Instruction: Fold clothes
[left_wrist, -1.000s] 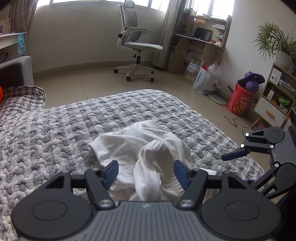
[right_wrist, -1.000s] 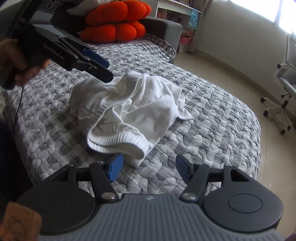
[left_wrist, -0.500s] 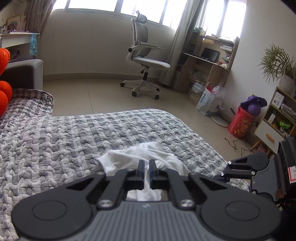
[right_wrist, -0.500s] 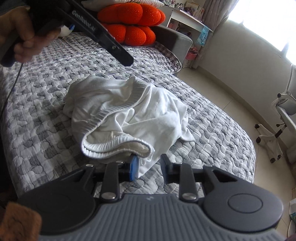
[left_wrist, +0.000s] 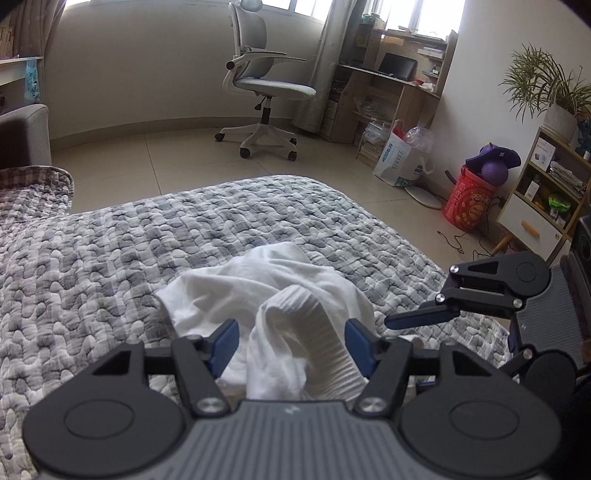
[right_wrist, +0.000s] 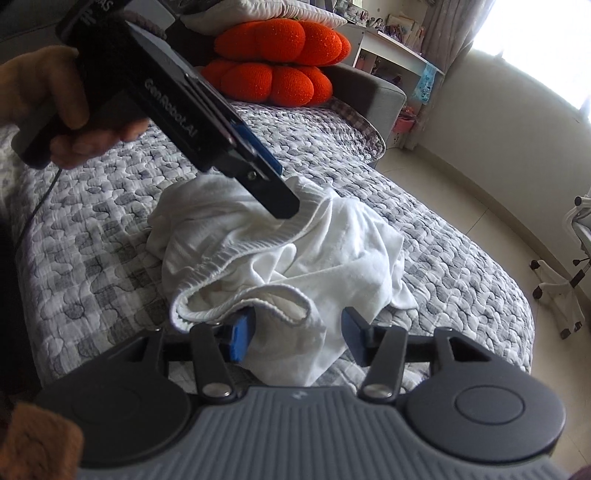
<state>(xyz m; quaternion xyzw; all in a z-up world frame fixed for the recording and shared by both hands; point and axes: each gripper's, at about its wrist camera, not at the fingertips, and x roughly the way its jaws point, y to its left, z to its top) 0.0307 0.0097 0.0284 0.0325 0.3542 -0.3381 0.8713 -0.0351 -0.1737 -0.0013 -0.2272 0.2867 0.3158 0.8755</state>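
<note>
A crumpled white garment (left_wrist: 266, 280) with a ribbed waistband (right_wrist: 236, 254) lies on the grey patterned quilt (left_wrist: 147, 258). My left gripper (left_wrist: 291, 341) straddles a raised fold of the waistband; its jaws are opening and the pads stand clear of the cloth. The right wrist view shows the left gripper (right_wrist: 273, 177), held by a hand (right_wrist: 74, 110), angled down onto the garment's far edge. My right gripper (right_wrist: 297, 332) is at the near edge, its jaws opening, with a hanging fold between them that neither pad presses. From the left wrist view the right gripper (left_wrist: 413, 325) shows at the right.
The quilt (right_wrist: 443, 258) ends in a rounded edge above a tiled floor. Orange pumpkin cushions (right_wrist: 277, 62) rest on a grey sofa arm (right_wrist: 369, 92). Beyond the bed stand an office chair (left_wrist: 262, 85), a desk, a red bucket (left_wrist: 469, 199) and a shelf unit (left_wrist: 546, 192).
Both grippers closed half a second ago and now stand open again. The left gripper rose, then dipped back over the garment. The waistband has been pulled into a raised loop.
</note>
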